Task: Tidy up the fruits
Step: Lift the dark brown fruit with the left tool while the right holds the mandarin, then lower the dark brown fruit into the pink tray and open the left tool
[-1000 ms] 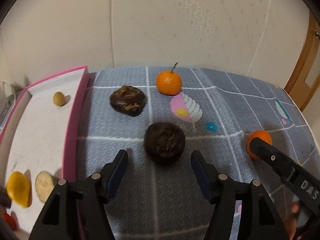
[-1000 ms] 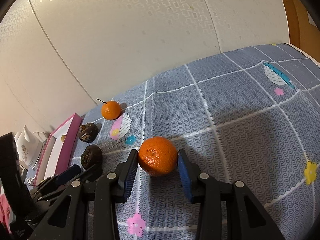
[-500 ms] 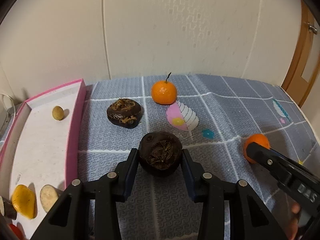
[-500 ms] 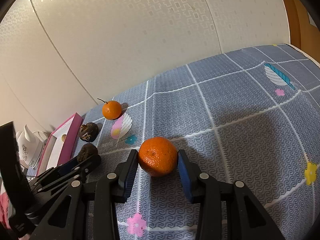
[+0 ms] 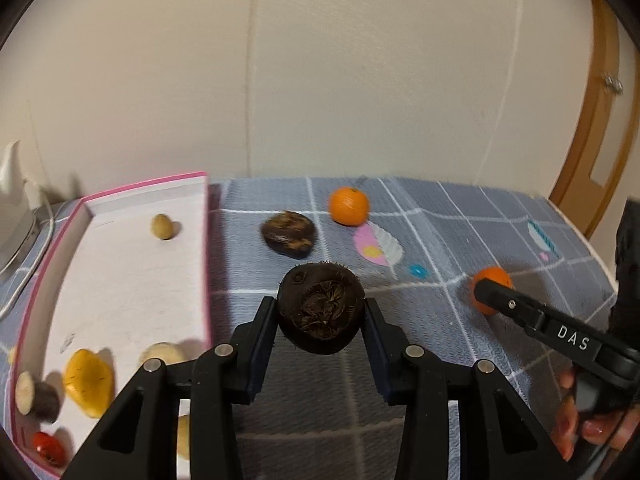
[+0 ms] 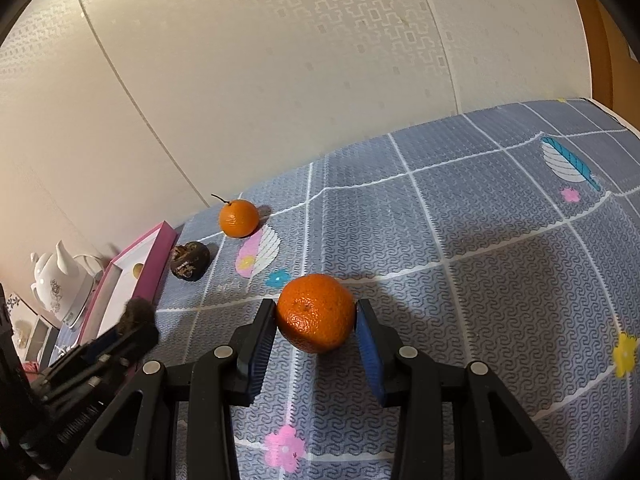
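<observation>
Left gripper (image 5: 321,312) clamped on the dark hairy fruit (image 5: 321,307) at frame center, just right of the pink tray (image 5: 120,272) at left, while right gripper (image 6: 316,316) squeezes an orange (image 6: 316,312) mid-frame on the blue mat (image 6: 480,280).

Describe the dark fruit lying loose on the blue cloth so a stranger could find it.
Start at the pink tray on the left of the blue cloth. Just right of its far end lies a dark brown fruit, with a stemmed orange beyond it. Unlike the other brown fruit, no tongs hold it.
</observation>
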Motion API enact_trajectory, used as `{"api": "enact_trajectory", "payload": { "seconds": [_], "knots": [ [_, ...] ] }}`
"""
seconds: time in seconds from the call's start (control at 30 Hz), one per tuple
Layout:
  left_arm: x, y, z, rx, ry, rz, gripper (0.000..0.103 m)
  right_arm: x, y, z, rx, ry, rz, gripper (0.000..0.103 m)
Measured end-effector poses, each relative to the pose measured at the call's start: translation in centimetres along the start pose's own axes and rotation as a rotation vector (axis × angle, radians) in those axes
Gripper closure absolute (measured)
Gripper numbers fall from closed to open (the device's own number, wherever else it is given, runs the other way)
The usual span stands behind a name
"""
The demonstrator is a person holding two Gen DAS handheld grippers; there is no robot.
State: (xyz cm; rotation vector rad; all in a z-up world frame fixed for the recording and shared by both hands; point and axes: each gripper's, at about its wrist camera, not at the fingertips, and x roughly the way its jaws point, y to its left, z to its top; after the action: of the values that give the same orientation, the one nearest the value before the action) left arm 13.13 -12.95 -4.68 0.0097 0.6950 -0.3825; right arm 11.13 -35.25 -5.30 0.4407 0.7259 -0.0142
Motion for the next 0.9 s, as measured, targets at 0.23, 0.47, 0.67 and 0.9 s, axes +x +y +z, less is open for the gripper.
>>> {"api": "enact_trajectory", "payload": {
  "seconds": [0.23, 0.47, 0.67, 0.9],
  "knots": [
    [-1.9, 3.6, 0.2, -0.082, -0.03, 0.018, 0.06, -0.1, 0.1, 0.0, 0.0, -0.005, 0.01, 0.063],
    [-1.9, 7.7, -0.2, -0.147, -0.005, 0.065, 0.06, 0.1, 0.8, -0.2, -0.036, 0.005, 0.007, 0.063],
    [-1.4, 10.9, -0.3, -0.214, 0.012, 0.098, 0.06, 0.3, 2.0, -0.5, -0.1, 0.007, -0.007, 0.063],
    [-0.9, 14.8, -0.3, -0.284, 0.035, 0.147, 0.06, 0.5, 2.2, -0.6, -0.117, 0.021, -0.026, 0.063]
  ]
}}
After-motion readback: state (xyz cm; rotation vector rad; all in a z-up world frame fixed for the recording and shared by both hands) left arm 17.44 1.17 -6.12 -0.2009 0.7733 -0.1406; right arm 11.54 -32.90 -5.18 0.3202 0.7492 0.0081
